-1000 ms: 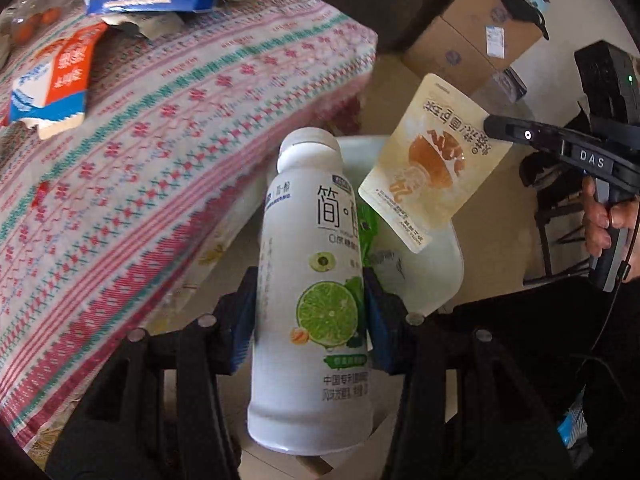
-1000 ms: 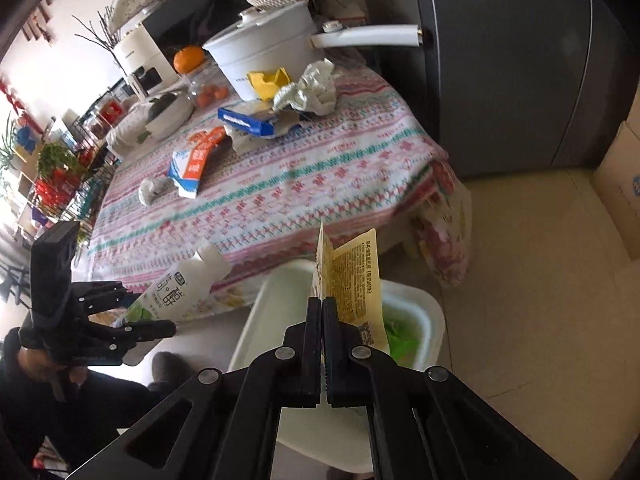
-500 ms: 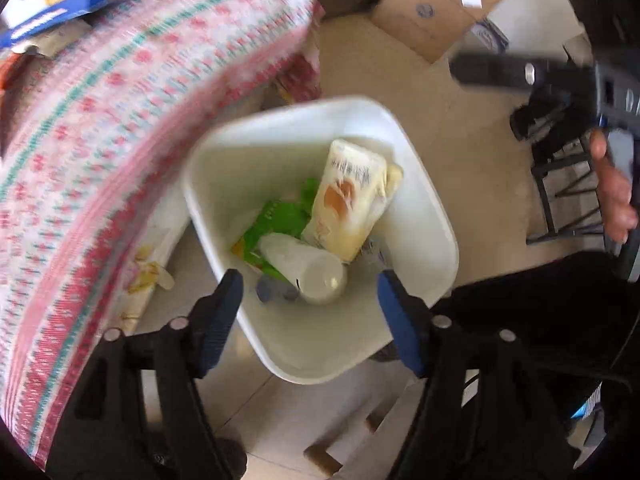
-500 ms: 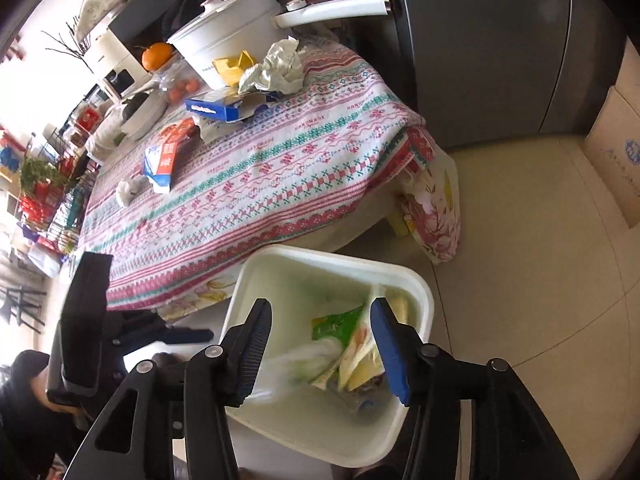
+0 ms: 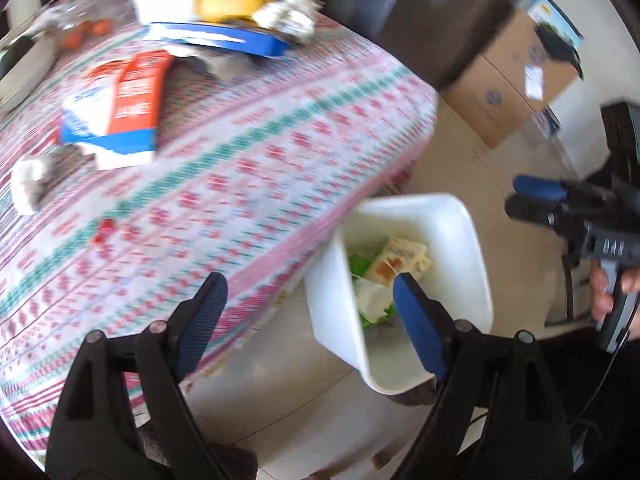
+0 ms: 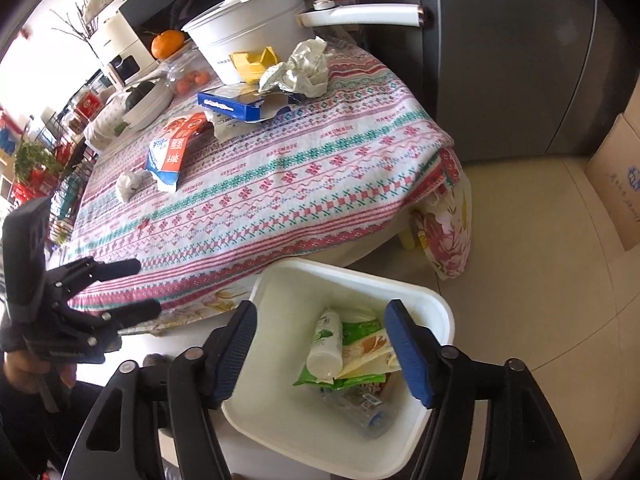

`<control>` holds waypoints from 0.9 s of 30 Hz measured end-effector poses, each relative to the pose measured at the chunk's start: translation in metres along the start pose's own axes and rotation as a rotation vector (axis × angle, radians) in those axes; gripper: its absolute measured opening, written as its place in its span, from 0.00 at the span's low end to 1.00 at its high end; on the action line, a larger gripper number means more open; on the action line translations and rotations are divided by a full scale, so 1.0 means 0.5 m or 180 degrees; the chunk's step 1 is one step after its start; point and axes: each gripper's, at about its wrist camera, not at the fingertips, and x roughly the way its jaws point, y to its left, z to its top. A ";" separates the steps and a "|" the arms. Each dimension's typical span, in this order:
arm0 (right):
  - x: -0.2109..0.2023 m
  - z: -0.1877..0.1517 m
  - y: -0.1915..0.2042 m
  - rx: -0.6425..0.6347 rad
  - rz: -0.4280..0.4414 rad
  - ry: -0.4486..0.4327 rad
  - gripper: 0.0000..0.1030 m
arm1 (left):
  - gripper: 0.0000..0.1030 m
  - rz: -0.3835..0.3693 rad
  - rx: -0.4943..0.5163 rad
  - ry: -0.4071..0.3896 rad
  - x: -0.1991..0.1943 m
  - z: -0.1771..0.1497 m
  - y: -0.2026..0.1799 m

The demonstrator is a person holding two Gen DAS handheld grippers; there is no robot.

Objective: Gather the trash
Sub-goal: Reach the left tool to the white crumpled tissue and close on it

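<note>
In the white bin [image 6: 434, 300] on the floor beside the table lie a white bottle [image 6: 325, 344], a green wrapper [image 6: 360, 326] and a pale pouch [image 6: 370, 350], so that part of the trash is collected; more of it sits on the patterned tablecloth [image 6: 280, 176]: a red-and-blue carton [image 6: 170, 152], a flat blue box [image 6: 236, 105], a crumpled paper wad [image 6: 306, 70], a yellow wrapper [image 6: 250, 62] and a small white wad [image 6: 128, 185]. My right gripper [image 6: 320, 344] hangs above the bin with its jaws wide apart and nothing between them; my left gripper [image 5: 306, 314] is likewise spread and empty, aimed over the table's near edge. I judge the next reach goes to the carton, and the risks start there. The left view is blurred, so I could misplace the fingers and shove the flat carton along the cloth instead of pinching it. The cloth itself may bunch or drag under a low approach, tugging the white pot [image 6: 248, 36] and the orange [image 6: 167, 44] behind it. The blue box lies partly under the paper wad, so lifting one could spill the other onto the floor. With both grippers near one another, I could also knock them together.
</note>
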 end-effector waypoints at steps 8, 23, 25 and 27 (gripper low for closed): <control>0.007 0.039 0.083 -0.0351 -0.0187 -0.0089 0.74 | 0.83 0.0210 -0.0433 -0.0133 -0.050 0.007 0.123; 0.050 0.143 0.208 -0.0328 -0.0206 -0.0372 0.77 | 0.83 0.0823 -0.1167 -0.0601 -0.143 0.032 0.376; 0.064 0.153 0.222 -0.0316 -0.0227 -0.0384 0.78 | 0.83 0.0868 -0.1301 -0.0722 -0.134 0.029 0.404; 0.085 0.165 0.236 -0.0288 -0.0220 -0.0364 0.78 | 0.83 0.0880 -0.1424 -0.0738 -0.121 0.028 0.429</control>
